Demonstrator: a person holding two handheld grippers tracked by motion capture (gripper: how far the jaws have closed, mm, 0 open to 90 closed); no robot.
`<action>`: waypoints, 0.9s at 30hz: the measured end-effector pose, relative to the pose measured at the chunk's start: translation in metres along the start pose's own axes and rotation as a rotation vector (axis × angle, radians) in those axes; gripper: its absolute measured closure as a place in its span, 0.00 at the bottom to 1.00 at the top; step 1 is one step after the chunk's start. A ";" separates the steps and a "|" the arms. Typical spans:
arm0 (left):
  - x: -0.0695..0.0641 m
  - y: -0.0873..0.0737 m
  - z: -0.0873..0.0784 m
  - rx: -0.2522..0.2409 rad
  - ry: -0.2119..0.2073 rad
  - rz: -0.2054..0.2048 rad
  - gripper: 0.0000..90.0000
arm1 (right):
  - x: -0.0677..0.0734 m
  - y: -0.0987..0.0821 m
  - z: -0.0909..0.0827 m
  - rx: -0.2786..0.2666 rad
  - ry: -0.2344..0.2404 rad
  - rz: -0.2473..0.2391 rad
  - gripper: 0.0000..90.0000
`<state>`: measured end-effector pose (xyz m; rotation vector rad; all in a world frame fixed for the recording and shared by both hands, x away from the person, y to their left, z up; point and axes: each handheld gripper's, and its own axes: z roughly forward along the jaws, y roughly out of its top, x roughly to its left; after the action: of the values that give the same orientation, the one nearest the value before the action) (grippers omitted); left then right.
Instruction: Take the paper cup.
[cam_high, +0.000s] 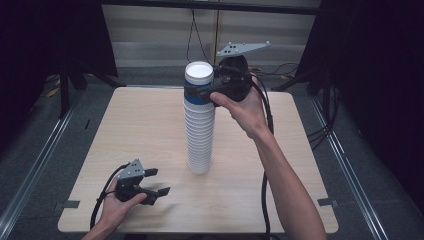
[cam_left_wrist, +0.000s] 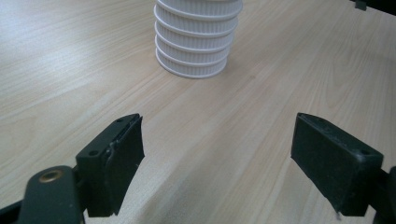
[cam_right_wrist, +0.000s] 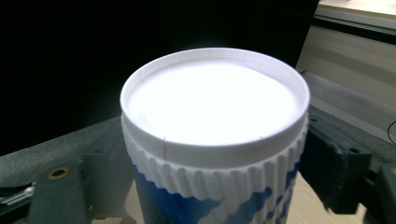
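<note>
A tall stack of ribbed white paper cups (cam_high: 199, 135) stands upside down in the middle of the wooden table (cam_high: 140, 130); its foot (cam_left_wrist: 196, 42) lies ahead of the left jaws. The top cup (cam_high: 198, 75) carries a blue pattern, and its white bottom (cam_right_wrist: 215, 107) faces up. My right gripper (cam_high: 199, 93) reaches in from the right at the top of the stack, with a jaw on each side of that cup (cam_right_wrist: 215, 186) against its wall. My left gripper (cam_high: 159, 181) rests open at the near left, nothing between its jaws (cam_left_wrist: 217, 163).
The right gripper's cable (cam_high: 265, 190) hangs down along the forearm and over the table's near edge. Two grey tape marks (cam_high: 67, 204) (cam_high: 325, 201) sit near the front corners. Dark stands and metal rails (cam_high: 30, 175) surround the table.
</note>
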<state>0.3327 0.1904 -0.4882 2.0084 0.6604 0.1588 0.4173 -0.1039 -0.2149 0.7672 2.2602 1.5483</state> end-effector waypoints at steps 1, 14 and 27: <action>0.000 0.000 0.001 -0.002 -0.003 -0.004 0.19 | 0.000 0.000 0.000 0.001 0.006 -0.004 0.27; -0.001 0.000 0.001 0.004 -0.001 -0.001 0.19 | 0.004 0.001 -0.001 -0.027 -0.002 -0.010 0.28; 0.001 -0.001 0.001 0.007 -0.007 -0.021 0.19 | 0.006 0.006 -0.006 -0.076 -0.024 -0.008 0.29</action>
<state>0.3333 0.1901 -0.4892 2.0068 0.6782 0.1364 0.4104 -0.1032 -0.2070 0.7506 2.1709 1.6031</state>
